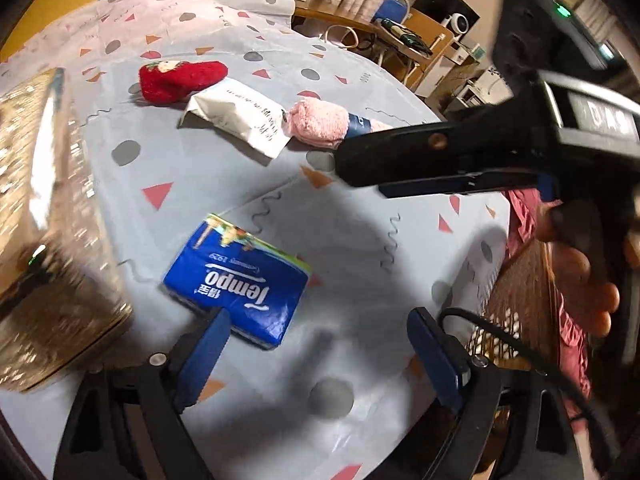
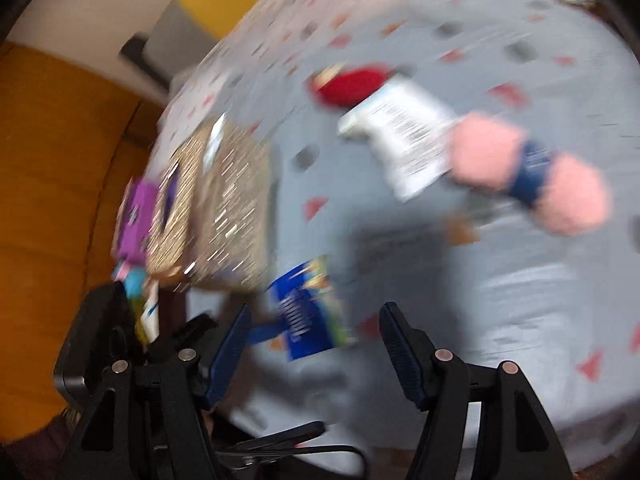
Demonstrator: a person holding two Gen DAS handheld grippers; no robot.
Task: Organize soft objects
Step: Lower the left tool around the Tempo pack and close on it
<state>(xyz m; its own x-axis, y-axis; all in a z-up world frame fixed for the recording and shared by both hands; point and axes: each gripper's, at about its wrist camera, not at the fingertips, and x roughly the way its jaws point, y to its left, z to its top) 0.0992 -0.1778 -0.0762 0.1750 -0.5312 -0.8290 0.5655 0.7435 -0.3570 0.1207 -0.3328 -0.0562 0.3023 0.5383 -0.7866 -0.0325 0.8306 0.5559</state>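
A blue Tempo tissue pack [image 1: 240,280] lies on the patterned table cloth [image 1: 352,240], just ahead of my open, empty left gripper [image 1: 320,344]. Farther back lie a red strawberry plush [image 1: 180,78], a white wipes pack [image 1: 236,116] and a pink fluffy roll with a blue band [image 1: 324,120]. My right gripper [image 1: 360,166] reaches in from the right above the cloth. In the blurred right wrist view the right gripper [image 2: 316,344] is open and empty, with the tissue pack [image 2: 306,304], plush [image 2: 348,84], white pack [image 2: 404,136] and pink roll [image 2: 528,168] ahead.
A glittery gold basket [image 1: 48,220] stands at the table's left; the right wrist view shows the basket [image 2: 224,208] holding purple and other packs [image 2: 134,220]. Desks and clutter stand beyond the far edge. A yellow sofa [image 2: 52,200] is at left.
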